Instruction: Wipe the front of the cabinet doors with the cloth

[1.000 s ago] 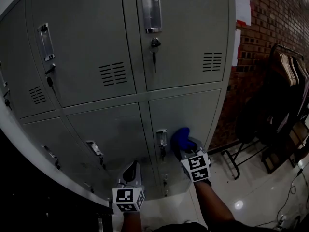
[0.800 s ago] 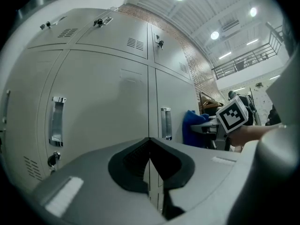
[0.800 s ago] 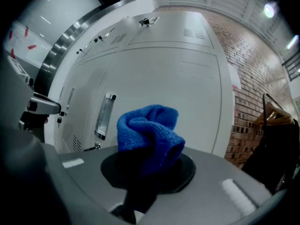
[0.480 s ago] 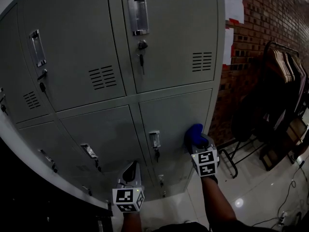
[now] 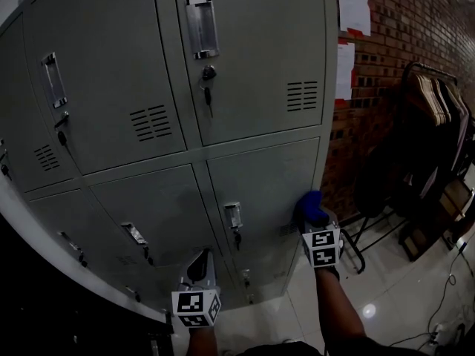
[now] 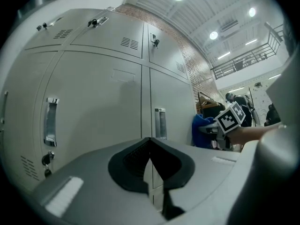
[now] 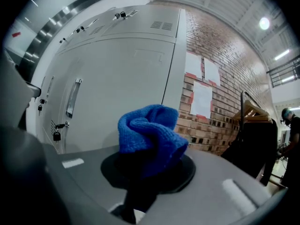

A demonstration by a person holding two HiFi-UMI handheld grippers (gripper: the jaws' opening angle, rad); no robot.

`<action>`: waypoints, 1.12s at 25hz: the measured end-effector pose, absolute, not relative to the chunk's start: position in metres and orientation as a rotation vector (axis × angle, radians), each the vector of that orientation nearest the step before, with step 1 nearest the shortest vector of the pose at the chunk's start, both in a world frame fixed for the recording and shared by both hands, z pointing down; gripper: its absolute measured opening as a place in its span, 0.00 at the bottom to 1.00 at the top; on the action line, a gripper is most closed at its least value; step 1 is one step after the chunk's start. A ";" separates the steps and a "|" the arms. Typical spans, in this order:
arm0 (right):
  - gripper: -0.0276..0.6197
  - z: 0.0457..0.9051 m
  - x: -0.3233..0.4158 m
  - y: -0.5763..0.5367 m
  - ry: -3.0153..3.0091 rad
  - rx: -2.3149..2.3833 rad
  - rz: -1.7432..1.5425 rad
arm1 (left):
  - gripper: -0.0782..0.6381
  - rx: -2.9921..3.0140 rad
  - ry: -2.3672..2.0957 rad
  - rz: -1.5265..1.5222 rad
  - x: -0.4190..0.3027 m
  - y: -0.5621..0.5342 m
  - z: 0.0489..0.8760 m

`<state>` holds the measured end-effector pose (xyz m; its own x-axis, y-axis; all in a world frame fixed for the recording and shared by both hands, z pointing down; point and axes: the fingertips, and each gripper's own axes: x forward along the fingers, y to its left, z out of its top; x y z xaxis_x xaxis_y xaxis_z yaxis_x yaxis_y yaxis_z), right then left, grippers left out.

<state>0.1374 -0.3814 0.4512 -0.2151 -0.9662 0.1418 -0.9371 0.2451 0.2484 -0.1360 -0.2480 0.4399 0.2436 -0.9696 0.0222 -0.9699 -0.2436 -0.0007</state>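
A grey metal locker cabinet (image 5: 245, 65) fills the head view, with several doors, handles and keys. My right gripper (image 5: 313, 217) is shut on a bunched blue cloth (image 5: 309, 205), pressed against the right edge of the lower right door (image 5: 263, 180). In the right gripper view the cloth (image 7: 150, 135) bulges out of the shut jaws in front of the door (image 7: 117, 88). My left gripper (image 5: 200, 265) is low by the bottom doors; its jaws are shut with nothing between them. From the left gripper view, the right gripper and cloth (image 6: 202, 131) show to the right.
A brick wall (image 5: 386, 43) with paper sheets (image 5: 353, 6) stands right of the cabinet. A rack with clothes hangers (image 5: 438, 110) and dark garments is further right. Glossy floor (image 5: 401, 295) lies below, with a cable.
My right gripper has slid the blue cloth rightward across the lower door, from near its handle to the door's right edge. The left gripper has stayed where it was.
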 end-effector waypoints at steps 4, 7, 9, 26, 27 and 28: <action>0.14 0.454 0.116 -0.369 -2.310 1.719 -0.168 | 0.13 2.468 -1.920 0.032 -0.134 -0.247 0.442; 0.14 0.465 0.065 -0.348 -2.392 1.573 -0.219 | 0.13 2.473 -1.917 0.031 -0.132 -0.246 0.441; 0.14 0.473 0.028 -0.338 -2.441 1.473 -0.240 | 0.13 2.476 -1.919 0.030 -0.133 -0.246 0.440; 0.14 0.484 -0.053 -0.337 -2.516 1.326 -0.206 | 0.13 2.444 -1.981 0.030 -0.161 -0.230 0.435; 0.14 0.485 -0.053 -0.337 -2.517 1.323 -0.202 | 0.13 2.441 -1.980 0.026 -0.162 -0.230 0.436; 0.14 0.485 -0.052 -0.337 -2.518 1.320 -0.199 | 0.13 2.437 -1.981 0.019 -0.163 -0.231 0.437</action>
